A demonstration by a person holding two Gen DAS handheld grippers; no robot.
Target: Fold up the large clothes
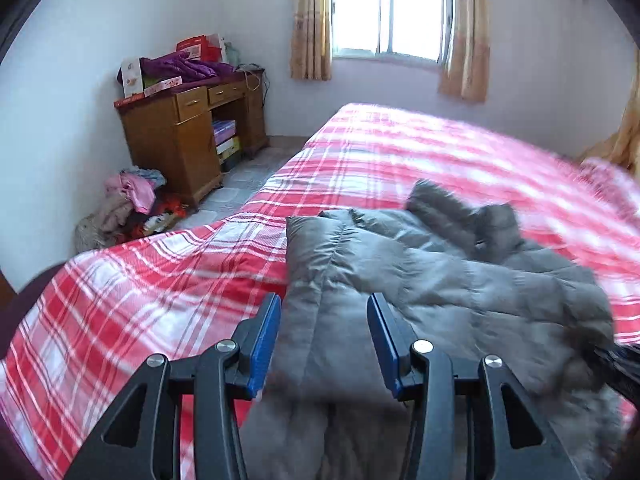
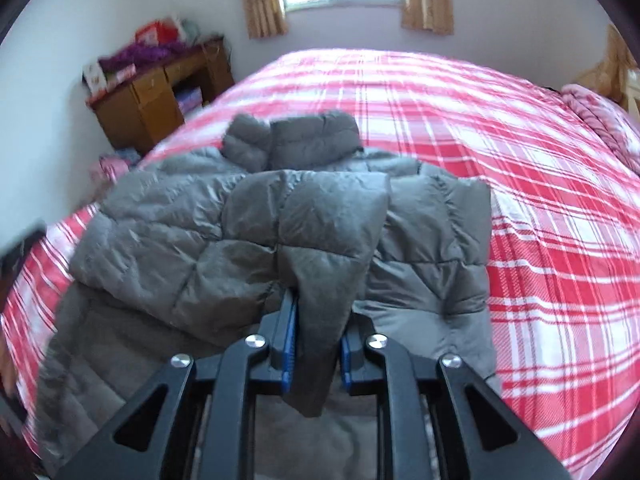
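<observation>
- The left gripper (image 1: 324,308) hangs over the near end of the bed with its blue pads wide apart, released, nothing between them.
- Just ahead of and beneath those spread fingers lies the grey puffer jacket (image 1: 420,280), spread on the red plaid bedspread (image 1: 140,280); one folded sleeve edge runs straight forward from the gap between the fingers.
- The right gripper (image 2: 318,320) is clenched on a fold of the grey puffer jacket (image 2: 256,216): quilted fabric is pinched between its blue pads and drapes down towards the camera.
- Beyond the right gripper's tips the lifted panel lies doubled over the jacket's body, with the collar further ahead; to its right the red plaid bedspread (image 2: 540,200) lies bare.
- Ahead and left of the left gripper stands a wooden desk (image 1: 180,128) piled with boxes and purple cloth, with a heap of clothes (image 1: 124,204) on the floor beside it.
- Straight ahead, past the bed, a curtained window (image 1: 392,12) lets in daylight.
</observation>
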